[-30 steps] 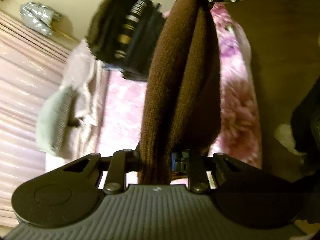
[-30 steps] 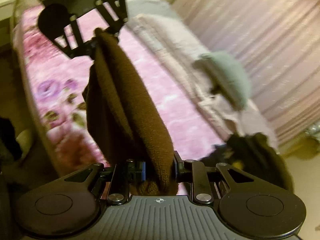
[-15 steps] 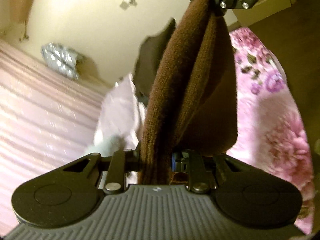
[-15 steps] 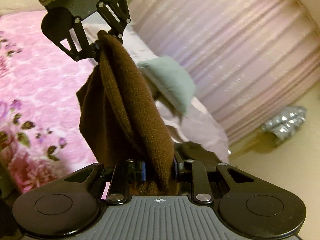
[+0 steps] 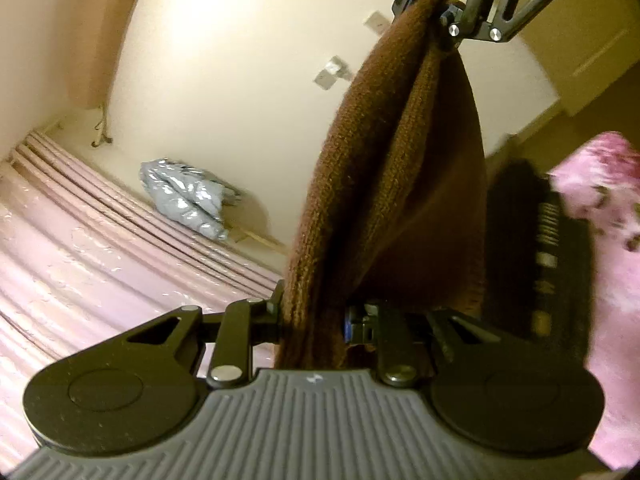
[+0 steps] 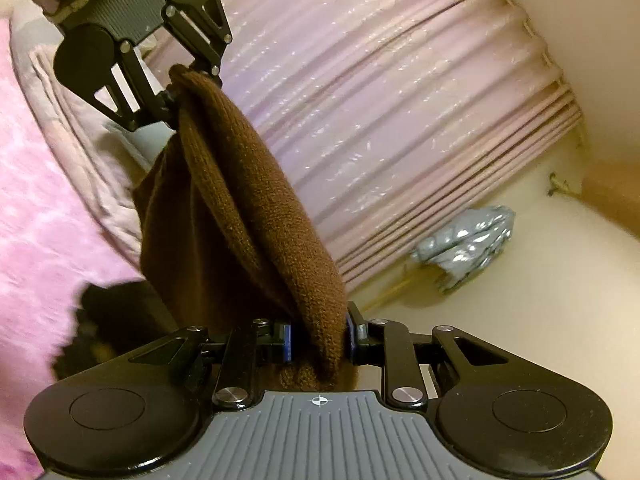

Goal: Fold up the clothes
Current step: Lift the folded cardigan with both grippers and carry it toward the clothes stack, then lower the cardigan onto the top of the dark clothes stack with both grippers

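Both grippers pinch the same brown knit garment (image 5: 400, 184), which spans the gap between them in a sagging double fold, clear of the bed. In the left wrist view the left gripper (image 5: 314, 322) clamps one bunched end at 6 o'clock, and the right gripper (image 5: 444, 20) clamps the other end at 1 o'clock. In the right wrist view the right gripper (image 6: 316, 338) holds its end between blue pads at 6 o'clock, with the left gripper (image 6: 176, 88) at 10 o'clock.

Compared with one second ago, both views have tilted upward. The pink floral bedspread (image 5: 600, 208), which filled the centre of both views, now occupies only the 3 o'clock edge of the left view and the 9 o'clock edge of the right view. The cream wall (image 5: 240, 60), the pink pleated curtain (image 6: 380, 120) and a silvery crumpled item (image 5: 188, 200) on the wall now dominate. The grip on the garment is unchanged.

A dark pile of clothes (image 5: 536, 252) at 3 o'clock is motion-blurred and partly hidden behind the garment; its items cannot be told apart. The garment's lower folds are cut off by the gripper bodies. The garment type cannot be determined.
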Demonstrator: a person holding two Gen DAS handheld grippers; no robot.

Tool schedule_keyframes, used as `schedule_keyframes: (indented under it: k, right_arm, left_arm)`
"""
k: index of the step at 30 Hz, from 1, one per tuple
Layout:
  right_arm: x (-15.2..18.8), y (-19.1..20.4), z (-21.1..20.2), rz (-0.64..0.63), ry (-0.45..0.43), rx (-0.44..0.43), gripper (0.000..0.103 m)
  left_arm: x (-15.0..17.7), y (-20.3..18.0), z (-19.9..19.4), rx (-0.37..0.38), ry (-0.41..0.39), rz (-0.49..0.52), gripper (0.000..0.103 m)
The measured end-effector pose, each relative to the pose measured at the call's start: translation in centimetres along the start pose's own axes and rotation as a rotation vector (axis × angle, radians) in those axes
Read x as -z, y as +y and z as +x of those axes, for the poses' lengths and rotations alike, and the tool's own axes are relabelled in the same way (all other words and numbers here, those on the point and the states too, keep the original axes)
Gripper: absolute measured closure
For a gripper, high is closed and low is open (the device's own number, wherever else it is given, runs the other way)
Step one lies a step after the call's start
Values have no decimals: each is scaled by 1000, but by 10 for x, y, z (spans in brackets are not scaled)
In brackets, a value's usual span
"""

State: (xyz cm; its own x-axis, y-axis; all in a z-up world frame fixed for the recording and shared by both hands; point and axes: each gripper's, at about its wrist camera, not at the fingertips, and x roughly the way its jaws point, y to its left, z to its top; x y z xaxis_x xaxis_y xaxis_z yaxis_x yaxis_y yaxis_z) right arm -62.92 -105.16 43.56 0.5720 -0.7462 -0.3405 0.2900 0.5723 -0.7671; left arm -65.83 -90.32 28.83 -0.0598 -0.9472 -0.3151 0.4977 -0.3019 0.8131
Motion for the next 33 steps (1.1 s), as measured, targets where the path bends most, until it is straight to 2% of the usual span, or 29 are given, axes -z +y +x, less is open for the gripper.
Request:
schedule_keyframes:
  k: [5, 8, 12, 14, 15, 16, 20, 24, 26, 27, 28, 33]
  right_arm:
    - [44, -59, 79, -65, -49, 26, 80]
    - [85, -49, 116, -139, -70, 14, 79]
    - [155, 11, 145, -175, -26, -136, 79]
    - [181, 43, 154, -209, 14, -219, 79]
    - [191, 57, 157, -223, 29, -251, 79]
    - [199, 64, 155, -219, 32, -263, 79]
    - [208, 64, 150, -152, 43, -269, 78]
    - [191, 61, 154, -146, 54, -248, 72]
    - [185, 62, 151, -145, 66, -229, 62]
    - [184, 67, 153, -143, 74, -212, 48]
    - [184, 72, 155, -141, 83, -194, 44]
    - [185, 68, 138, -37, 134, -166, 44]
  left_arm:
    - [-30, 4, 93, -91, 39, 10, 81]
    - [-22, -31, 135, -62, 79, 21, 81]
    - [14, -125, 170, 100, 181, 62, 81]
    - [27, -171, 176, 168, 219, 107, 81]
    - [33, -191, 177, 186, 232, 124, 82]
    - [35, -202, 175, 164, 232, 122, 82]
    - [33, -204, 172, 135, 241, 71, 81]
    - [23, -205, 174, 126, 242, 78, 80]
    - [23, -208, 169, 123, 240, 73, 79]
    - [23, -213, 167, 120, 239, 68, 78]
    - [24, -213, 166, 116, 238, 60, 78]
    - [23, -215, 161, 110, 234, 38, 77]
